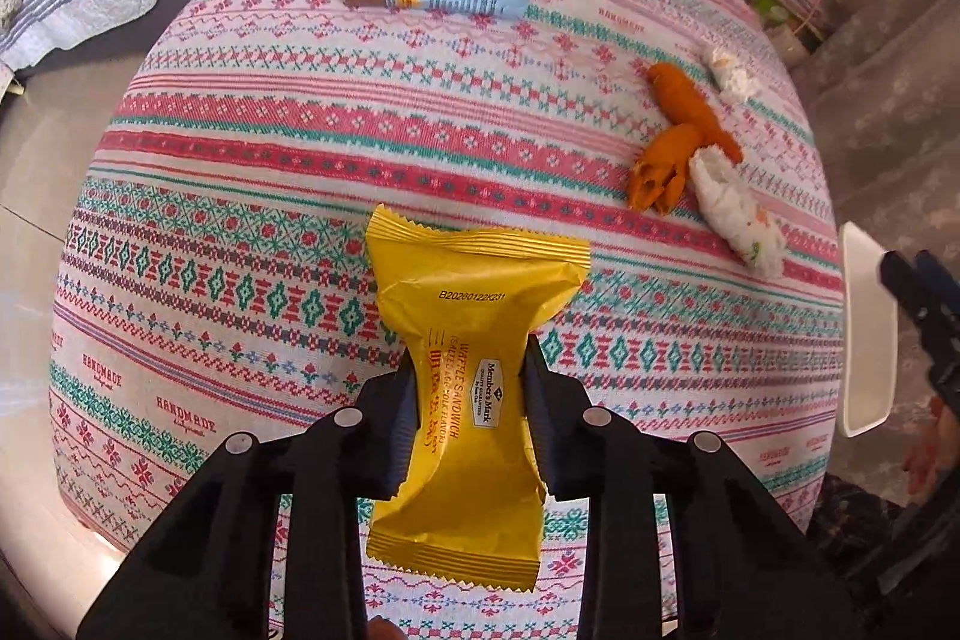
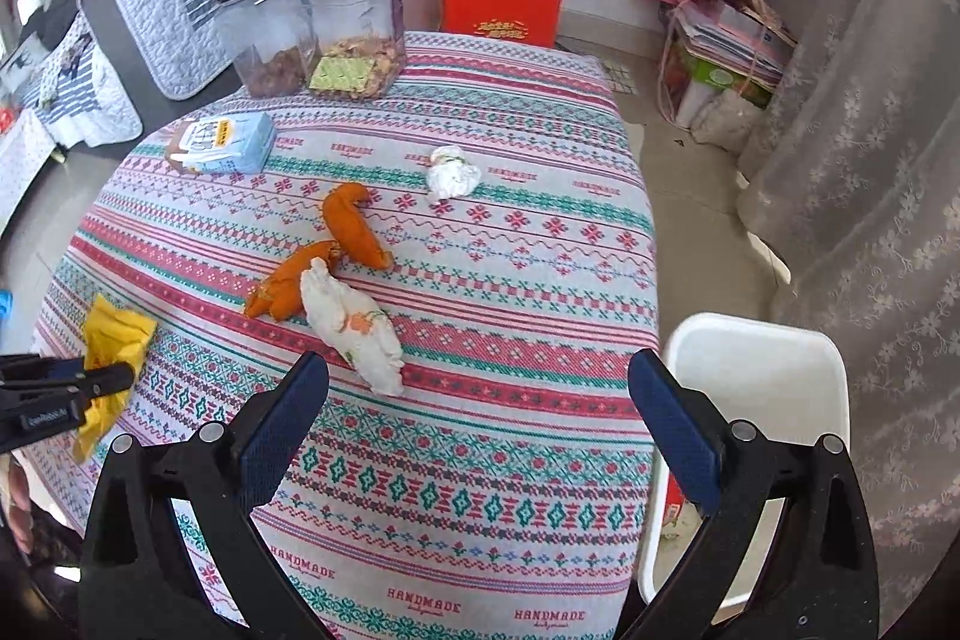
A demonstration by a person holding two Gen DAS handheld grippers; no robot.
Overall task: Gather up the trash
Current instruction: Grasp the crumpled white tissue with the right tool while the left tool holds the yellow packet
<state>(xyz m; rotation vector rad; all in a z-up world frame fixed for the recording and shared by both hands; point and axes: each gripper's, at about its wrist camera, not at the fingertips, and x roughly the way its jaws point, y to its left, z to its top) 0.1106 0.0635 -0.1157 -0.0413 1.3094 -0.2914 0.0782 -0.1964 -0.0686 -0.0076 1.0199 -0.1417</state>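
Wrapper (image 1: 462, 388), pinched at its waist by the left tool (image 1: 471, 400) for carrying to the bin (image 2: 756, 400), while the right tool (image 2: 480, 424) gapes empty near it.

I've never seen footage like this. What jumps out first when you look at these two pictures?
A bright yellow snack wrapper pinched in the left gripper, right in the foreground of the left wrist view. Behind it lie orange peels and crumpled white tissues mid-table on the patterned tablecloth. The right gripper hangs open above it, beside a white bin.
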